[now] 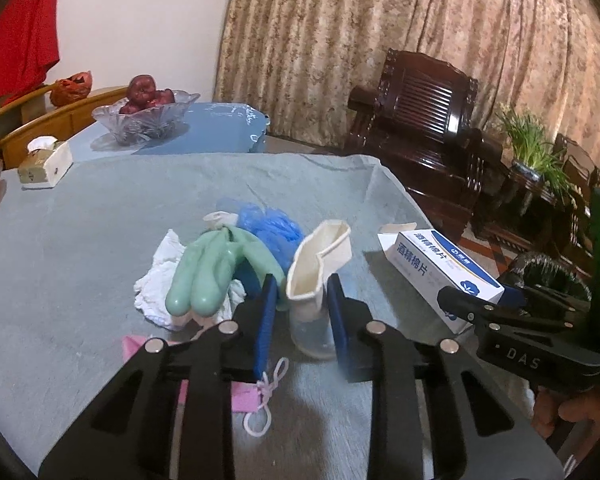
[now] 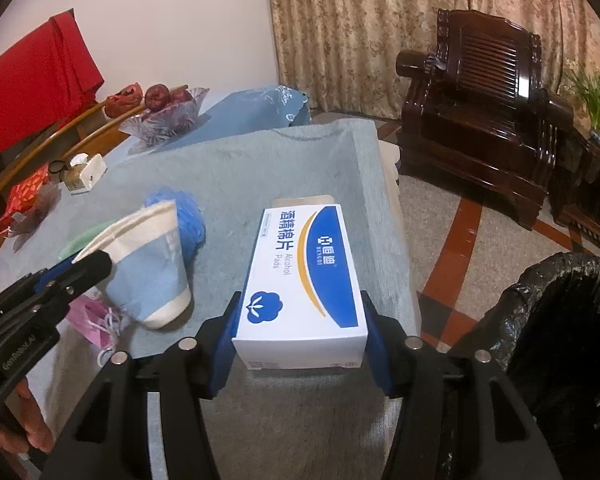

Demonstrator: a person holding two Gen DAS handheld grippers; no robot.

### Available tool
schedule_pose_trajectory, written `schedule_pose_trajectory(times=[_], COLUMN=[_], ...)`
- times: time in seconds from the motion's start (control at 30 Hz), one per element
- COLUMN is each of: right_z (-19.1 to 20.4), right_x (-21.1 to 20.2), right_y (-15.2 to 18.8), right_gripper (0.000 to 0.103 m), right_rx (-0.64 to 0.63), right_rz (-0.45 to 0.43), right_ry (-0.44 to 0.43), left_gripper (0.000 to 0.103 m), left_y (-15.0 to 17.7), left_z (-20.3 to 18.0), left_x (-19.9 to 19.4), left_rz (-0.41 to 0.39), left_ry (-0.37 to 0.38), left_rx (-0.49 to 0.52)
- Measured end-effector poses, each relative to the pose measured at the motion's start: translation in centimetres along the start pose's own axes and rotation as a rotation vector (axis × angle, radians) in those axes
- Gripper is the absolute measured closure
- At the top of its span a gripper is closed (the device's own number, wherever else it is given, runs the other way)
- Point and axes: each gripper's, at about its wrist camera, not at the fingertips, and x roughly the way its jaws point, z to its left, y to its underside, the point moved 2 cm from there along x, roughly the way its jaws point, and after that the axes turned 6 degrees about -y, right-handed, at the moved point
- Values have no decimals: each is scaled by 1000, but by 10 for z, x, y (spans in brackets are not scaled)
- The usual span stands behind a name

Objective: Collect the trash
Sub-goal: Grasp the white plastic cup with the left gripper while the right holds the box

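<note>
Left gripper (image 1: pixel 302 300) clamped on crushed paper cup (image 1: pixel 320 264), cream rim, pale blue body, on grey cloth (image 1: pixel 80 240), right gripper (image 2: pixel 300 332) gripping white-and-blue alcohol pads box (image 2: pixel 300 280) at table edge

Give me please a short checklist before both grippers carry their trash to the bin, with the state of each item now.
1. Left gripper pinches the paper cup, squashed: ok.
2. Right gripper clamps the alcohol pads box on both sides: ok.
3. Black-lined bin is beside the table, mouth open: ok.
4. Pink mask string is free of the left fingers: cannot tell.
5. Green glove and tissue remain to be collected: not ok.
</note>
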Motion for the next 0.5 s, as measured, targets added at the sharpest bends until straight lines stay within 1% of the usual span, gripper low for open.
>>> schedule_pose_trajectory(times=[0.03,0.1,0.23,0.37,0.5], right_z=[1,2,2,1,3], right_x=[-2,-5,-10,-10,-19], right_y=[0,2,11,20,22], right_gripper=[48,48,48,48,48], right_rx=[3,5,4,16,14], right_rz=[-1,0,11,30,24], right_ry=[-2,-6,-9,-7,-11], left_gripper=[81,82,83,85,87], left_y=[0,3,15,28,29], left_z=[0,0,-6,-9,-7], left_x=[-5,-14,-28,-31,-32], left_rz=[-3,-8,-13,3,0], left_ry=[-5,-3,-14,-21,-20], left_rx=[-4,-2,39,64,59])
